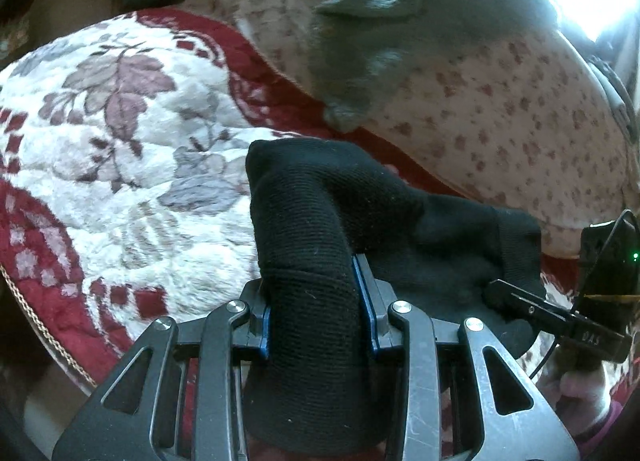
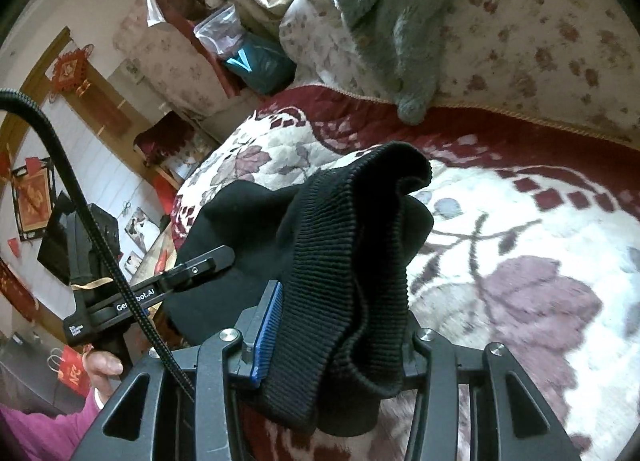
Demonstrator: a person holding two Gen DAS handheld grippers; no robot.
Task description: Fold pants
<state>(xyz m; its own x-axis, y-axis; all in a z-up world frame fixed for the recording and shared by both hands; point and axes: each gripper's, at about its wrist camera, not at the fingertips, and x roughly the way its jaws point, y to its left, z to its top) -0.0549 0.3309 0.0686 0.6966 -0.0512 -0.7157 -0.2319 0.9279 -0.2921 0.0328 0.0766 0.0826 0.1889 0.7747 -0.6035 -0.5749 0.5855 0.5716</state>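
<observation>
The black knit pants [image 1: 320, 229] are held up over the bed by both grippers. My left gripper [image 1: 318, 301] is shut on a rolled, ribbed part of the pants, which bulges between its blue pads. My right gripper [image 2: 336, 325] is shut on the ribbed edge of the pants [image 2: 352, 253], which folds over above the jaws. The right gripper also shows in the left wrist view [image 1: 516, 297] at the right, gripping the fabric. The left gripper shows in the right wrist view [image 2: 200, 265] at the left, holding the other end.
A red and white floral blanket [image 1: 120, 133] covers the bed. A beige flowered quilt [image 1: 500, 109] lies behind it with a grey garment [image 1: 380, 33] on top. A teal bag [image 2: 260, 65] and room clutter stand at the far left. A hand in a pink sleeve [image 2: 100, 369] holds the left gripper.
</observation>
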